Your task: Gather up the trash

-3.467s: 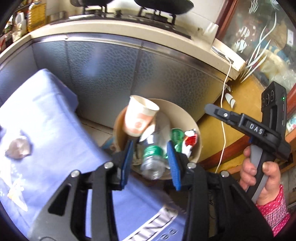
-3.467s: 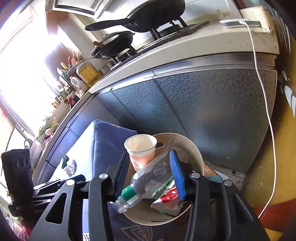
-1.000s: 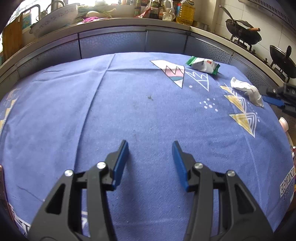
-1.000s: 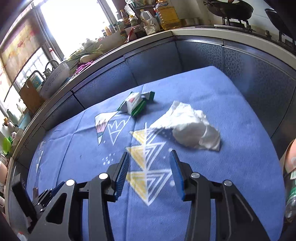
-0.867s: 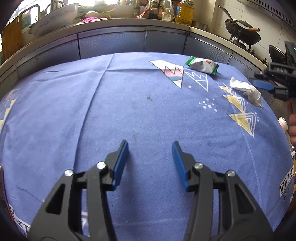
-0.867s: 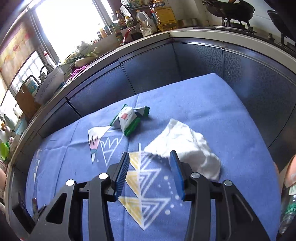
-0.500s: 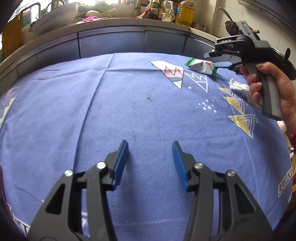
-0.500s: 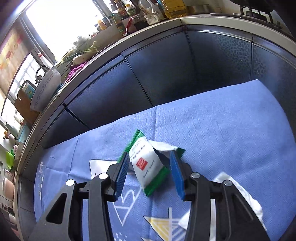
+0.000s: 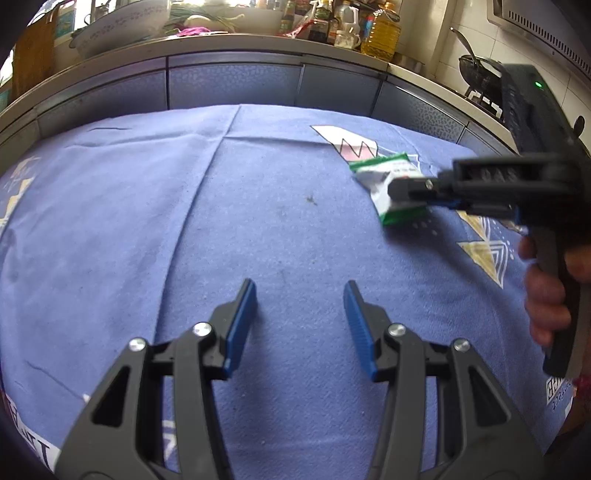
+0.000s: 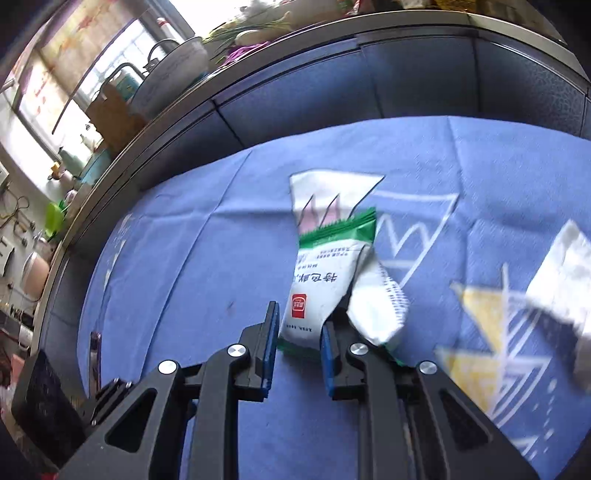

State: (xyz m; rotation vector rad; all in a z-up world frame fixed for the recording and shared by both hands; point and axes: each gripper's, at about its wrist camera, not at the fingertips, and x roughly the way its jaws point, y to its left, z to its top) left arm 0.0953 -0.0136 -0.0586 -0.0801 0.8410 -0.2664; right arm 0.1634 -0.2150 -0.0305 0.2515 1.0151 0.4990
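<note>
A green and white snack wrapper [image 10: 325, 280] lies on the blue tablecloth [image 10: 184, 258]. My right gripper [image 10: 297, 332] has its blue pads on both sides of the wrapper's near end, narrowed around it. The wrapper also shows in the left wrist view [image 9: 388, 188], with the right gripper [image 9: 410, 190] at its right side. My left gripper [image 9: 299, 325] is open and empty, low over the cloth in the middle. A crumpled white tissue [image 10: 561, 273] lies on the cloth to the right of the wrapper.
A dark cabinet front [image 9: 236, 85] with a worktop runs along the far edge of the cloth. Bottles and an oil jug [image 9: 380, 35] stand on the worktop. A pan [image 9: 476, 70] sits on the stove at the far right.
My right gripper has moved in from the bin side over the tissue to the wrapper, and its jaws have narrowed around the wrapper's end. My left gripper has stayed still and open.
</note>
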